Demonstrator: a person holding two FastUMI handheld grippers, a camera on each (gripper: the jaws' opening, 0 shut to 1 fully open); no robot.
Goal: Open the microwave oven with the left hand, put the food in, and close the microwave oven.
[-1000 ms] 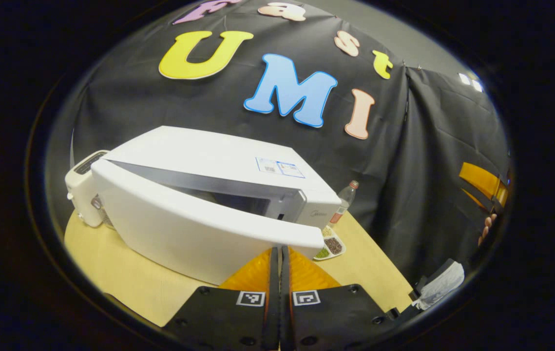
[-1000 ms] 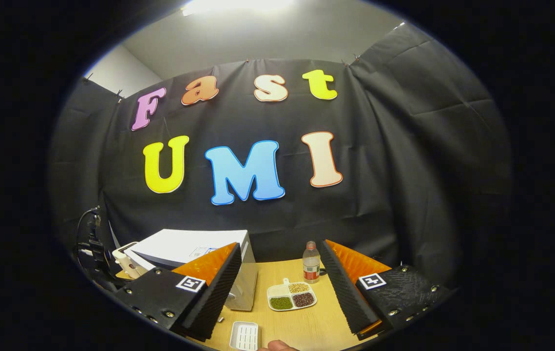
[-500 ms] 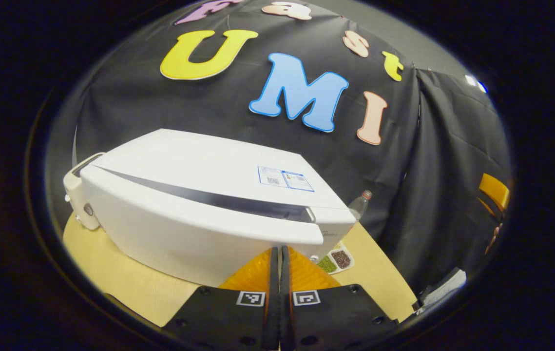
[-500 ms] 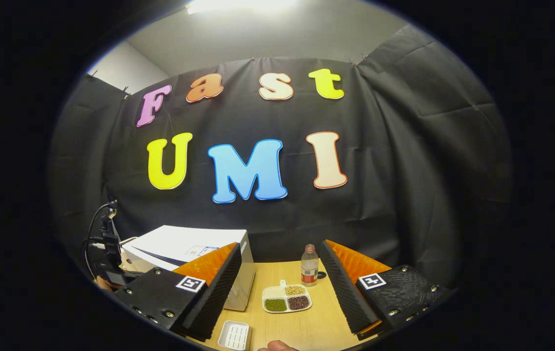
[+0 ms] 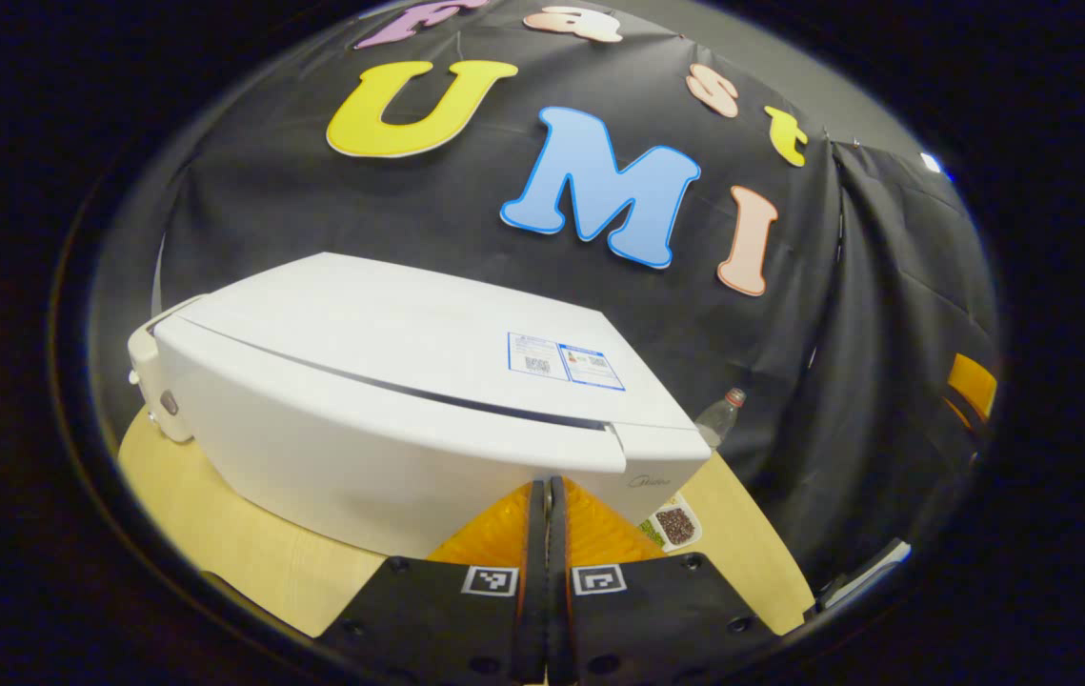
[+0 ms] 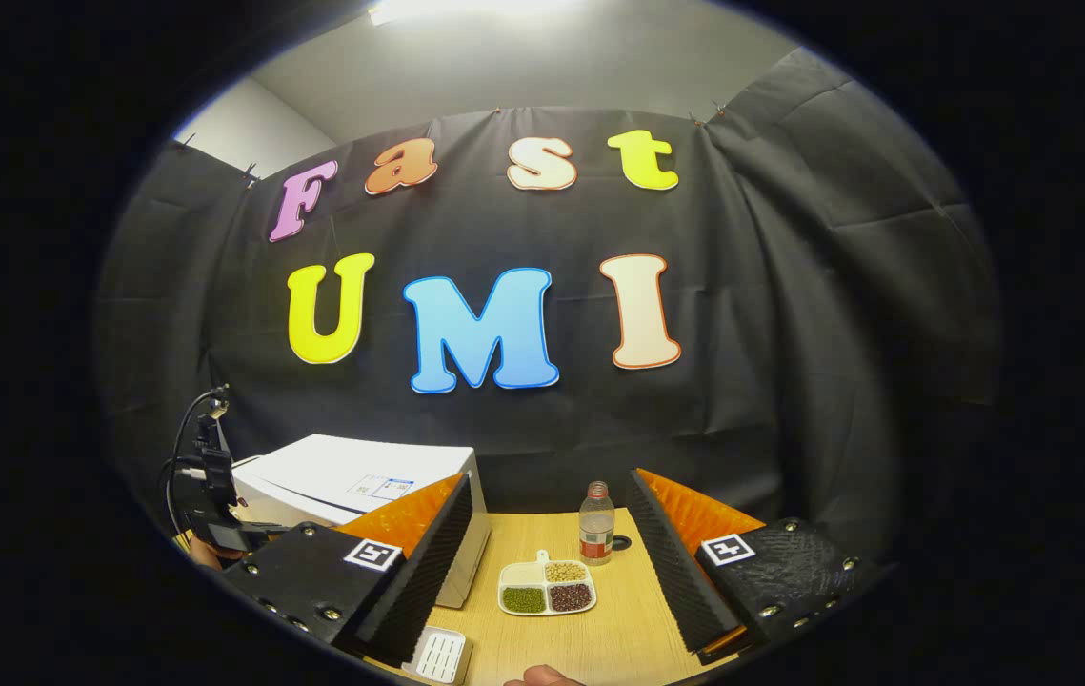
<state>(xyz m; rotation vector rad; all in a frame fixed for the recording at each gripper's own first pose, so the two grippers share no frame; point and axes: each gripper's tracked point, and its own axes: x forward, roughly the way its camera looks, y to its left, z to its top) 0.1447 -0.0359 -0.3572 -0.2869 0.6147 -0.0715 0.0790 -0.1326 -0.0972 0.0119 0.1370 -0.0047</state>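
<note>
Microwave oven (image 5: 390, 400): white, standing on the wooden table (image 5: 218, 543); door drawn flush against the body, a thin dark seam along its top edge; a small label sticker on the roof near the right corner. In the right gripper view the oven (image 6: 351, 476) sits at the left of the table (image 6: 542, 638), partly behind a finger.

Left gripper (image 5: 546, 495): fingers pressed together with nothing between them, tips against the lower front of the oven door near its right end.

Right gripper (image 6: 547, 553): fingers spread wide, nothing held, raised above the table to the right of the oven.

Divided tray (image 6: 547, 588): white, on the table just right of the oven; three compartments, one with green beans, one with dark red-brown beans, one with pale yellow beans. In the left gripper view one corner of the tray (image 5: 671, 522) shows past the oven's right corner.

Bottle (image 6: 595, 522): clear plastic, upright, behind the tray, right of the oven; contents cannot be told.

Slotted white dish (image 6: 437, 655): on the table in front of the oven's right corner, nothing in it
</note>
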